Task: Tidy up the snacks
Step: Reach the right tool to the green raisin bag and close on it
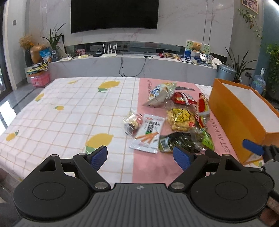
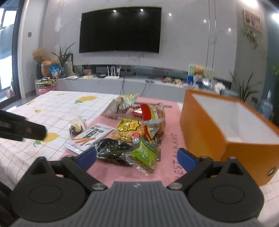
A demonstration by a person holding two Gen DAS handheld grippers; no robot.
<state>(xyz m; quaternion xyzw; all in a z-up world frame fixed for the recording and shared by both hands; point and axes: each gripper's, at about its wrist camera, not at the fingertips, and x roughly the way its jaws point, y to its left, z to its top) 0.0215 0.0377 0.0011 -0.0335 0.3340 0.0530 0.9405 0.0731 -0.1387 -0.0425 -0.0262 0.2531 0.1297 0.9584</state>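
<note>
On the pink runner [image 2: 122, 172] of a lemon-print checked tablecloth [image 1: 69, 108] — a loose heap of snack packets, none of them inside the orange box [image 2: 205, 129] just to its right, white-lined and standing open-topped

Nearest the right gripper [image 2: 136, 158]: dark seaweed pack [image 2: 111, 148] and green-labelled packet [image 2: 146, 152], touching each other, lying just ahead of and between the blue fingertips [image 2: 87, 157]; jaws spread wide, pads pressing on nothing

Behind those, a yellow-labelled bag of crisps [image 2: 129, 129] leaning against a red-and-yellow bag [image 2: 153, 118]; farther back a clear bag with gold print [image 2: 127, 101], tilted; small red packet [image 1: 182, 98] seen only from the left wrist

Left of the heap, a white flat pouch showing orange sticks [image 1: 148, 134], straddling the edge of the runner, with a small clear-wrapped sweet bundle [image 1: 132, 122] touching its far left side

Left gripper [image 1: 140, 156] held above the near edge of the table, jaws likewise wide apart, nothing between them; white pouch and seaweed pack just ahead of its pads

Beyond the table: low grey TV bench [image 1: 132, 64], wall-mounted television [image 1: 114, 14], white router [image 1: 109, 51], potted plants at both sides — all well apart from the snacks

Right gripper's blue fingertip visible at the right edge of the left wrist view, just beside the box's near corner
</note>
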